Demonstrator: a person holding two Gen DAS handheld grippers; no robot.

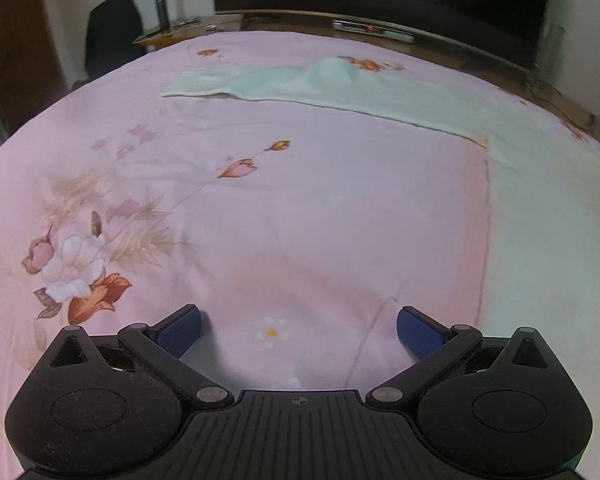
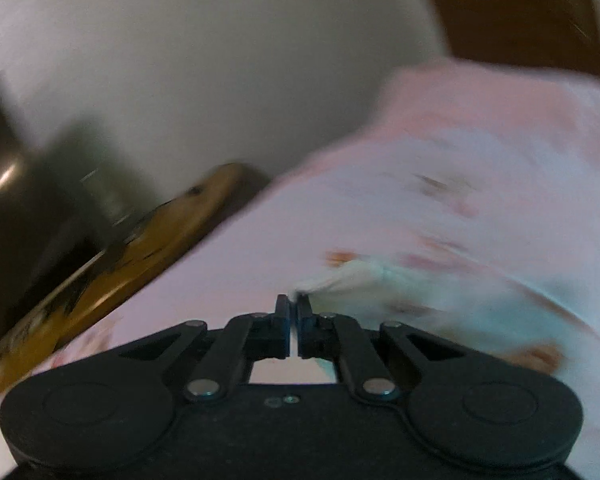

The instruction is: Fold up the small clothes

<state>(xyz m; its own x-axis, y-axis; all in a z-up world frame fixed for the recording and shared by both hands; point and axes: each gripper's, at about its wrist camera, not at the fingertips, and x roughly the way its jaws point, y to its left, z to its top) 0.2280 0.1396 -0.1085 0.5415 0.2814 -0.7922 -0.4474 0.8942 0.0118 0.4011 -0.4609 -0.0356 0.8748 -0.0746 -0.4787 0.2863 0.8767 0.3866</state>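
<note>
Pinching a corner of the pale green garment (image 2: 380, 280), the right gripper (image 2: 293, 304) has its fingers drawn narrow on the cloth, which trails away to their right over the pink flowered bed (image 2: 240, 272); that view is badly smeared, so how much fabric sits between the pads I cannot tell. From the left side, the garment (image 1: 300, 84) lies long across the far part of the bed (image 1: 300, 208), its long axis running side to side. The left gripper (image 1: 298, 330) hangs with fingers wide and nothing in them, well short of the cloth. The right hand is plainly the nearer one; I would expect the left to reach forward for the opposite corner.
</note>
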